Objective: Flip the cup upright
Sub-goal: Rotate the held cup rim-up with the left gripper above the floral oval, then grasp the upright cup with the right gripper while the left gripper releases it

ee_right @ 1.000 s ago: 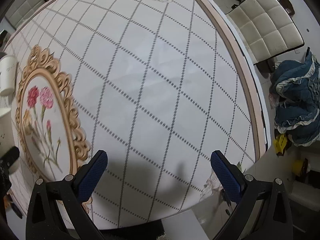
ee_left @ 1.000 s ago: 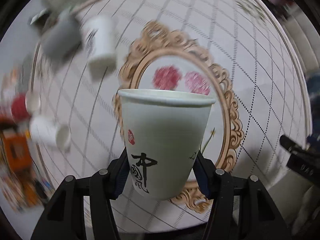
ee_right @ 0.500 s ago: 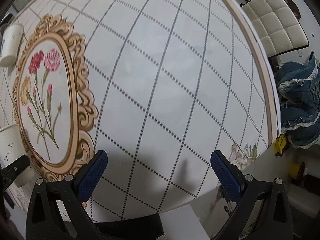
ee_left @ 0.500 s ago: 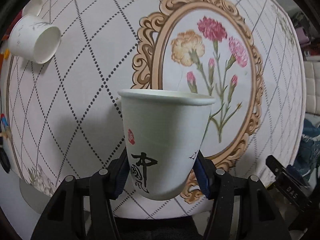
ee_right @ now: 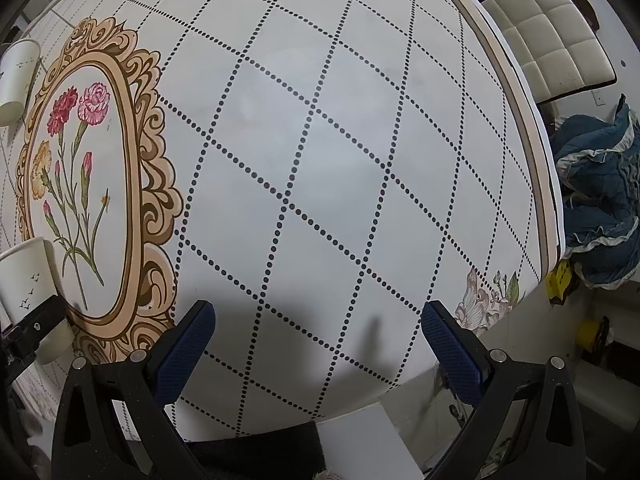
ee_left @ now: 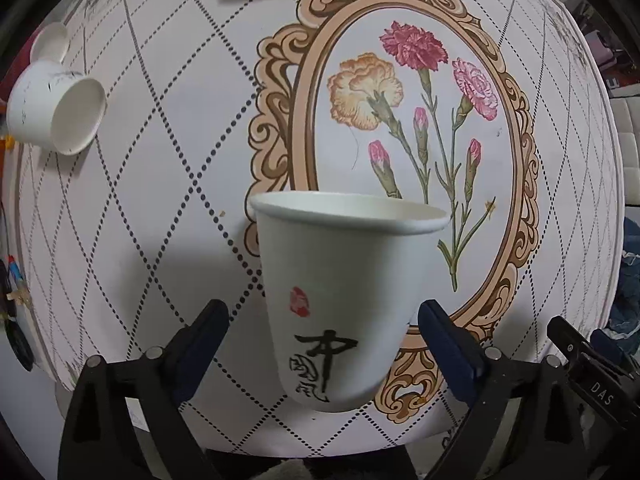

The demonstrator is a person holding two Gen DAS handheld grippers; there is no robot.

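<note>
A white paper cup with black calligraphy and a red seal stands upright on the table near its front edge, mouth up. My left gripper is open, its blue pads on either side of the cup and apart from it. The same cup shows at the left edge of the right wrist view. My right gripper is open and empty above the bare tablecloth.
Another white cup lies on its side at the far left. A third cup lies at the far side of the flower frame print. A padded chair and blue cloth lie beyond the table's right edge.
My left gripper has opened and let go of the cup, which now stands on the table. The right gripper has hardly moved and stays open.
</note>
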